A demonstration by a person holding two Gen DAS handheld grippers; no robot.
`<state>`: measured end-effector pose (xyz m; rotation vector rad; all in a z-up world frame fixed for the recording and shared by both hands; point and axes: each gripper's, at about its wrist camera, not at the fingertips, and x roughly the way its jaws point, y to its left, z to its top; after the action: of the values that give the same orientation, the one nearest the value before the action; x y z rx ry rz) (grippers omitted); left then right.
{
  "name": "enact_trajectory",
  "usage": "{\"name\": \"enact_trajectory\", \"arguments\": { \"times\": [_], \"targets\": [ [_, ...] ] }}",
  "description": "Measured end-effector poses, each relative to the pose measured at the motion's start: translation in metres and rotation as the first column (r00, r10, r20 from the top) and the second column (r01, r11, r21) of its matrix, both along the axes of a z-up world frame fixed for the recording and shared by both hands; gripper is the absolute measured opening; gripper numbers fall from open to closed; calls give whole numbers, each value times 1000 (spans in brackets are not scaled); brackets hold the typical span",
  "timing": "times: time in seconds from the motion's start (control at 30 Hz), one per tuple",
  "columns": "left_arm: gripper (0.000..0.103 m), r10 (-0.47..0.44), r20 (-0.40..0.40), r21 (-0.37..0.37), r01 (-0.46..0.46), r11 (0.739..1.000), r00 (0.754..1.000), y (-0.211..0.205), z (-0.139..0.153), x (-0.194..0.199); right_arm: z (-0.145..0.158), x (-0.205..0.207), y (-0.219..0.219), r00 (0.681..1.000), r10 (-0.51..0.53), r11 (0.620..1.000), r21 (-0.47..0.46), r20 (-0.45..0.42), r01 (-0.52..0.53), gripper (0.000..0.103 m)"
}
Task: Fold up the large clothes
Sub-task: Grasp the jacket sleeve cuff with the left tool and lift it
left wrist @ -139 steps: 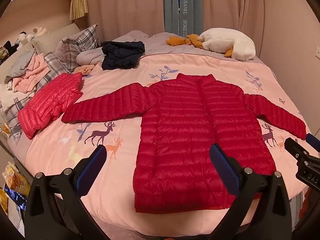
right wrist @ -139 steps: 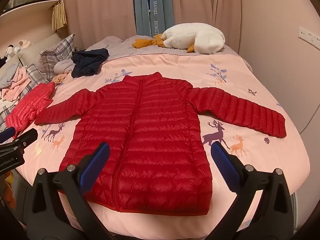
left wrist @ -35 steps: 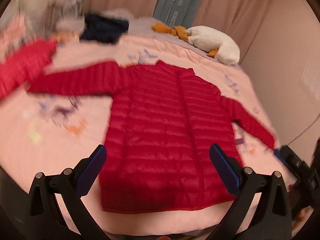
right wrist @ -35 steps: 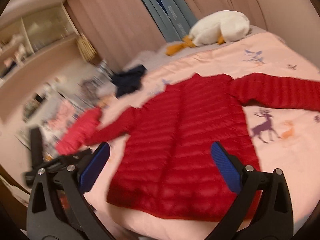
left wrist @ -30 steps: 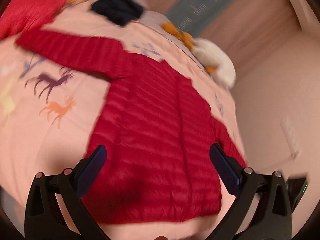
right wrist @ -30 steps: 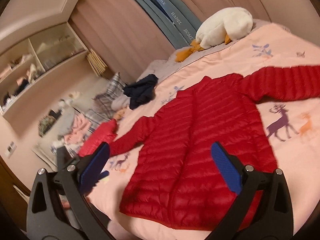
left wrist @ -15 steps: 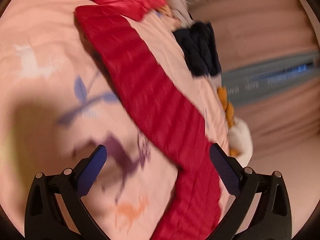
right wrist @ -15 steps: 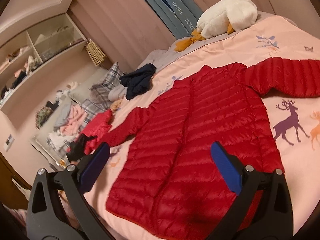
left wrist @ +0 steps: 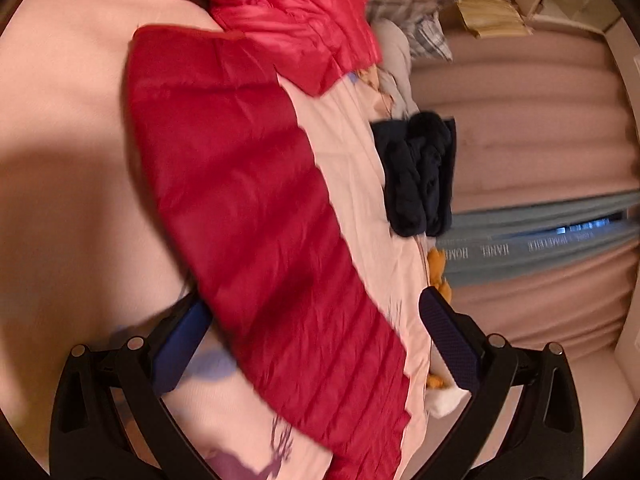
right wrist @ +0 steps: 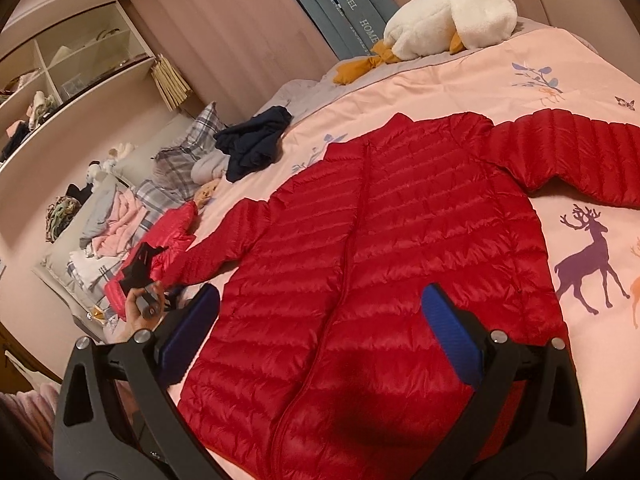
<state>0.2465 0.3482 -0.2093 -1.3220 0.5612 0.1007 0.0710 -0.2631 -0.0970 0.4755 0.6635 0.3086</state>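
Red quilted jacket (right wrist: 380,264) spread flat, front up, on the pink bedspread (right wrist: 460,84).

We hold our left gripper (left wrist: 316,344) over the jacket's outstretched sleeve (left wrist: 248,200), its blue-padded fingers (left wrist: 448,332) spread wide with the sleeve lying between them, ungripped. Our right gripper (right wrist: 320,328) hovers above the jacket's lower body near the hem, fingers likewise wide and holding nothing. A second pinkish-red jacket (left wrist: 288,4) touches the sleeve's cuff; dark navy clothes (right wrist: 256,140) lie further up the bed.

The left wrist view looks along its open left gripper (left wrist: 316,344), rolled sideways, very near one sleeve of the red jacket (left wrist: 256,200). The right wrist view sits higher behind the right gripper (right wrist: 320,320), overlooking the jacket's hem. Both share that sleeve.
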Motion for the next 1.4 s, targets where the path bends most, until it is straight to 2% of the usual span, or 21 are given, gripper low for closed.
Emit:
{"name": "enact_trajectory", "arguments": {
  "times": [0.13, 0.2, 0.27, 0.3, 0.37, 0.43, 0.47, 0.53, 0.6, 0.63, 0.67, 0.73, 0.8, 0.87, 1.0, 1.03, 1.2, 1.23, 1.3, 1.4],
  "targets": [
    [101, 66, -29, 24, -65, 998, 997, 6, 2, 12, -3, 10, 0, 1000, -12, 1000, -11, -12, 11, 101],
    [91, 82, -33, 31, -81, 996, 996, 9, 2, 14, -4, 13, 0, 1000, -17, 1000, -20, -14, 17, 101],
    [70, 88, -47, 8, -87, 996, 995, 14, -4, 15, -4, 14, 1, 1000, -21, 999, -32, -15, 20, 101],
    [65, 93, -55, -4, -93, 996, 994, 16, -7, 15, -5, 14, 1, 1000, -21, 999, -37, -15, 21, 101],
    [42, 101, -73, -25, -103, 994, 992, 20, -14, 14, -5, 16, 2, 1000, -20, 999, -49, -16, 19, 101],
    [27, 85, -112, -12, -87, 996, 990, 20, -17, 15, -5, 16, 3, 1000, -18, 998, -58, -14, 17, 101],
    [20, 81, -122, 3, -81, 997, 989, 19, -15, 15, -5, 15, 4, 1000, -17, 998, -63, -13, 16, 101],
    [14, 70, -108, 64, -64, 996, 992, 13, 2, 16, -5, 13, 4, 1000, -18, 998, -67, -8, 17, 101],
    [12, 51, -90, 159, -37, 987, 995, 3, 26, 19, -6, 11, 3, 1000, -20, 998, -67, -6, 20, 101],
    [12, 24, -71, 231, -7, 973, 997, -9, 48, 22, -6, 8, 2, 1000, -23, 997, -68, -6, 23, 101],
    [11, 4, -60, 273, 12, 962, 998, -17, 61, 25, -6, 7, 0, 1000, -26, 997, -67, -6, 25, 101],
    [11, -59, -28, 380, 66, 923, 998, -43, 96, 30, -7, 3, -4, 999, -33, 998, -59, -3, 33, 101],
    [11, -160, 8, 513, 133, 848, 987, -86, 140, 35, -8, -1, -9, 999, -42, 998, -51, 0, 42, 101],
    [11, -244, 22, 602, 182, 777, 969, -125, 168, 39, -7, -5, -13, 999, -51, 998, -43, 2, 51, 101],
    [11, -427, 7, 721, 291, 629, 904, -218, 200, 39, -8, -12, -22, 998, -68, 997, -32, 2, 68, 101],
    [11, -472, -8, 738, 324, 592, 881, -243, 202, 39, -8, -14, -24, 997, -72, 997, -30, 1, 72, 101],
    [11, -617, -94, 760, 457, 462, 781, -340, 187, 35, -14, -22, -41, 994, -109, 994, -12, -14, 109, 101],
    [11, -645, -128, 761, 492, 424, 753, -365, 177, 35, -16, -24, -44, 993, -115, 993, -9, -19, 115, 101],
    [11, -673, -180, 757, 538, 371, 717, -396, 159, 34, -20, -27, -51, 991, -132, 991, 0, -28, 132, 101],
    [12, -705, -268, 720, 623, 306, 657, -437, 125, 36, -28, -30, -66, 985, -162, 987, 17, -52, 163, 101]
  ]
}}
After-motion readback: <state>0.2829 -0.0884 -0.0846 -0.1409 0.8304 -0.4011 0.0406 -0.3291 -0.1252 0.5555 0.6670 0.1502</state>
